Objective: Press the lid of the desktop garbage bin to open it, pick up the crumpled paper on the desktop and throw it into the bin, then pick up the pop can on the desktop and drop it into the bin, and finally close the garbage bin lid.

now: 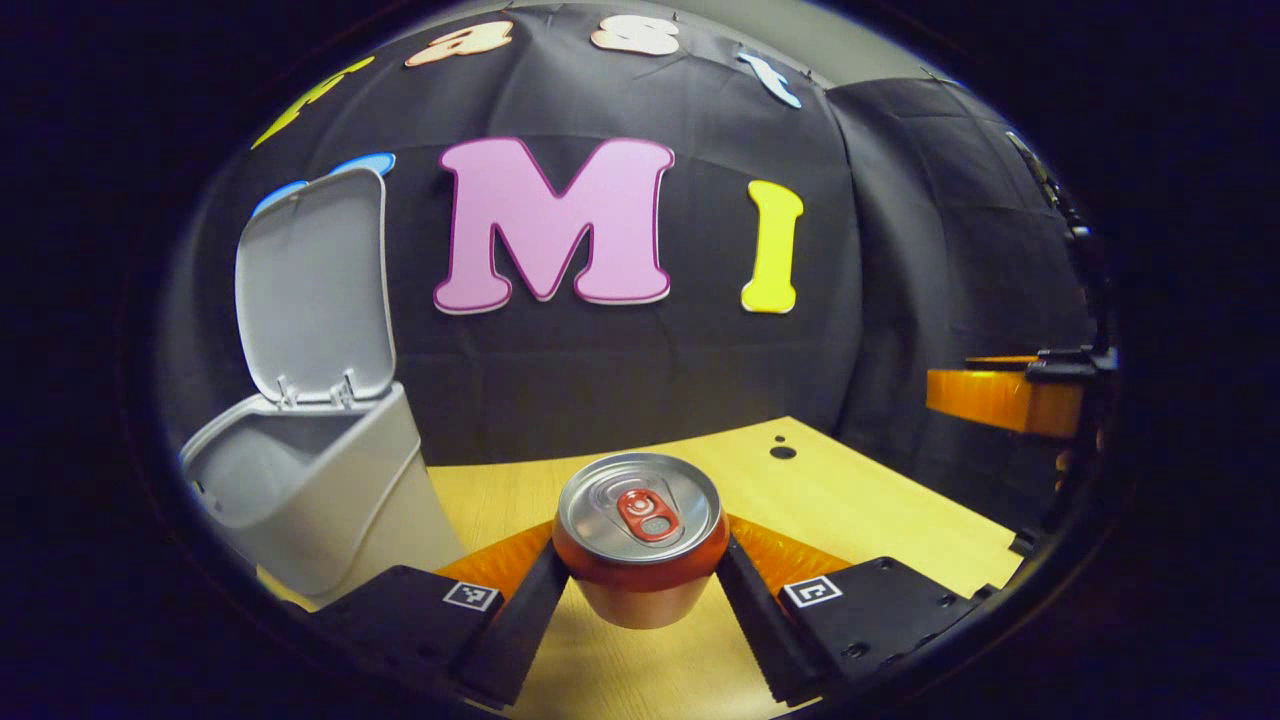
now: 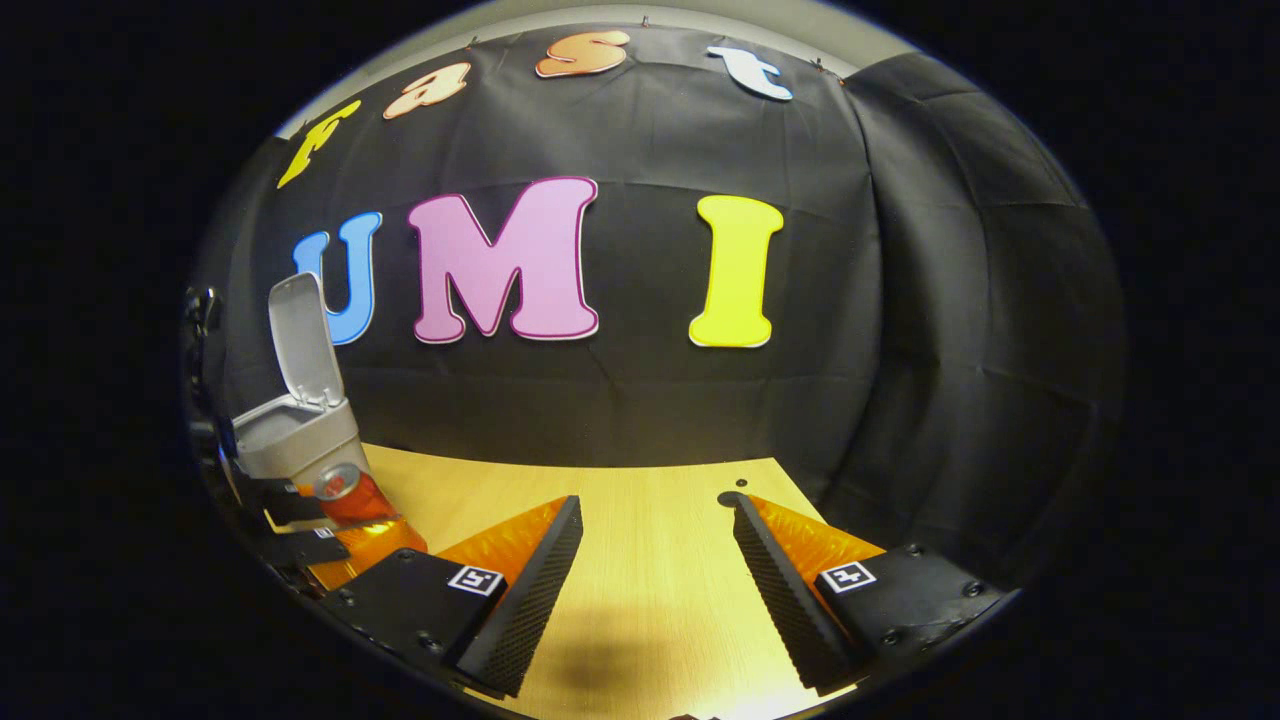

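Note:
In the left gripper view a red pop can (image 1: 640,545) with a silver top is held upright above the wooden desktop (image 1: 860,500), my left gripper (image 1: 640,580) shut on its sides. The grey garbage bin (image 1: 310,490) stands to the left with its lid (image 1: 315,285) swung up. In the right gripper view my right gripper (image 2: 655,560) is open over bare desktop (image 2: 650,600), nothing between its fingers. Far left there I see the bin (image 2: 295,435), its raised lid (image 2: 305,340), and the can (image 2: 345,497) in the left gripper (image 2: 320,525).
The black cloth wall closes the back and right of the desk. Small dark holes (image 1: 782,452) mark the desktop near its far edge. The right gripper's body (image 1: 1000,395) shows at the right of the left gripper view.

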`<state>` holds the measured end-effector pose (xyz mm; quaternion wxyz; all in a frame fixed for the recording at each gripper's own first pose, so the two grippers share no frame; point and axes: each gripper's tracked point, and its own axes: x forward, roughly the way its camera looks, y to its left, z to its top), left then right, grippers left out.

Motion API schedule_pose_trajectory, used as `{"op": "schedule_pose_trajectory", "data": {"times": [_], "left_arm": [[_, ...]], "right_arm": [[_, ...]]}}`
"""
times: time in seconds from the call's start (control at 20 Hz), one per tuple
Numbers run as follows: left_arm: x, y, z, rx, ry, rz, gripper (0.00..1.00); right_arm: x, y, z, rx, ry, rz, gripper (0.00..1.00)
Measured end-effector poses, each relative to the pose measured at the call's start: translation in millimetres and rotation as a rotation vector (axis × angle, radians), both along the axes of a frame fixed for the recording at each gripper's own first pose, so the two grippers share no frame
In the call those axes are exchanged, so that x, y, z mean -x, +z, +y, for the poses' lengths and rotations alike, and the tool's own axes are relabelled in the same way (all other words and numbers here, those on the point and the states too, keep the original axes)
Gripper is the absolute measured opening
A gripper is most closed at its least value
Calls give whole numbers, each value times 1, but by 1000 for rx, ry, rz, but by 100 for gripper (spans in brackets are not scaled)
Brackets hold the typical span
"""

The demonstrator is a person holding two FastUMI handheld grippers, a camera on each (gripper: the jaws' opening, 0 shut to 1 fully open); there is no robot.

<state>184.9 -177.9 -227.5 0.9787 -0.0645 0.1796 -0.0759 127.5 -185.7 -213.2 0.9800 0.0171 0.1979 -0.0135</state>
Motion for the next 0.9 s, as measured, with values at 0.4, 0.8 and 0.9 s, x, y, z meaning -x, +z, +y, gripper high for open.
{"op": "schedule_pose_trajectory", "data": {"times": [0.4,0.8,0.9], "left_arm": [[-16,129,156,-109,242,-160,86],[-10,53,258,-116,336,7,87],[-9,45,261,-87,342,21,88]], "right_arm": [[-8,75,61,-53,124,-87,98],[2,104,88,-34,119,-113,98],[7,104,90,-31,104,-105,98]]}}
